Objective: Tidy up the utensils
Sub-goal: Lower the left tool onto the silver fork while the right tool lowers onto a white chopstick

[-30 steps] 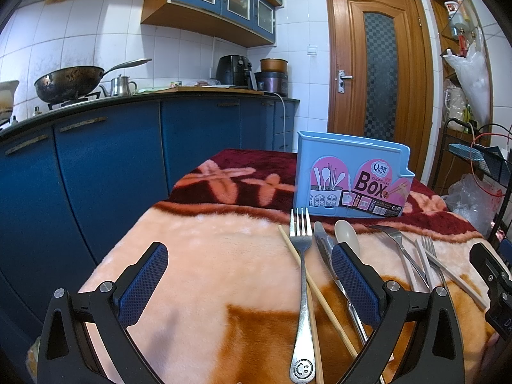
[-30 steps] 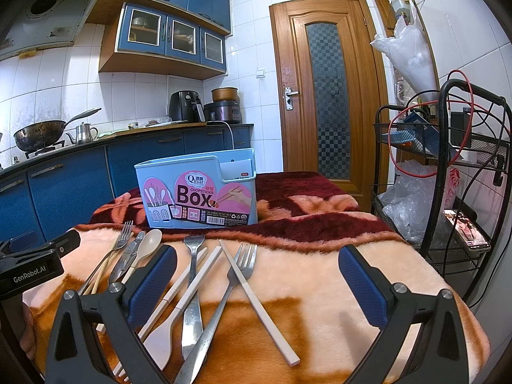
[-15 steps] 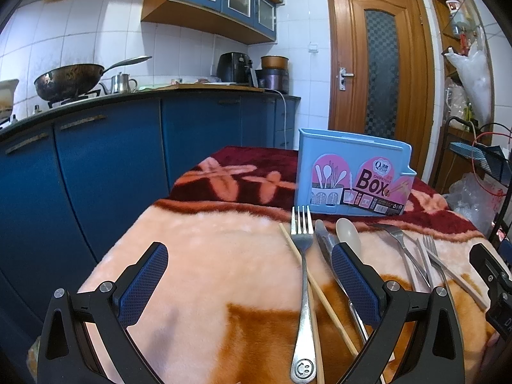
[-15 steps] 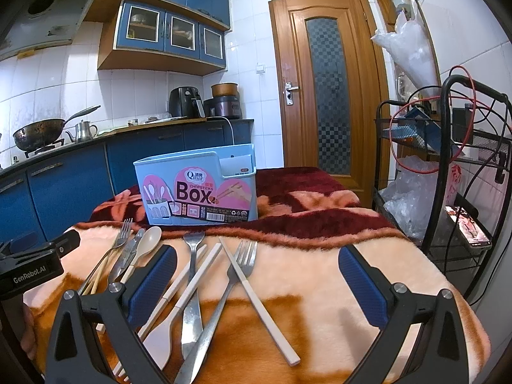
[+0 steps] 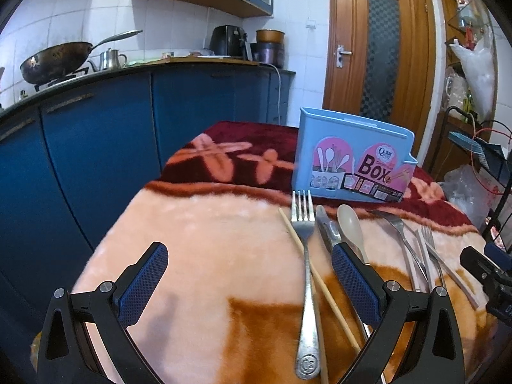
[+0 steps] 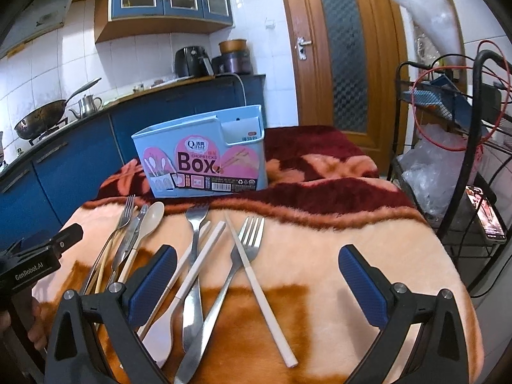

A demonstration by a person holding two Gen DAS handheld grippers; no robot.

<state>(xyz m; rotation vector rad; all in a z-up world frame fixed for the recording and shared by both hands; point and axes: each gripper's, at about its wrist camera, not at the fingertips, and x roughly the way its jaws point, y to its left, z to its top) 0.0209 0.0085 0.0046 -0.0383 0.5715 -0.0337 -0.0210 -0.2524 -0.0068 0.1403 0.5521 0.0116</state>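
Observation:
A light blue utensil box (image 5: 352, 163) labelled "Box" stands upright at the back of the blanket-covered table; it also shows in the right wrist view (image 6: 204, 160). Before it lie a steel fork (image 5: 305, 256), a wooden chopstick (image 5: 316, 278), a knife (image 5: 328, 230) and a beige spoon (image 5: 350, 227). Further right lie two forks (image 6: 195, 256) (image 6: 230, 275) and white chopsticks (image 6: 259, 291). My left gripper (image 5: 249, 284) is open and empty, low above the fork's handle. My right gripper (image 6: 256, 284) is open and empty above the right-hand utensils.
The table carries a plush peach and maroon blanket (image 5: 208, 256). Blue kitchen cabinets (image 5: 96, 147) run along the left with a wok on the counter. A wooden door (image 6: 339, 51) is behind. A black wire rack (image 6: 464, 160) with bags and a phone stands right of the table.
Both views have risen and tilted down slightly, so the box sits lower in the frames. Nothing on the table has moved. Both grippers stay open.

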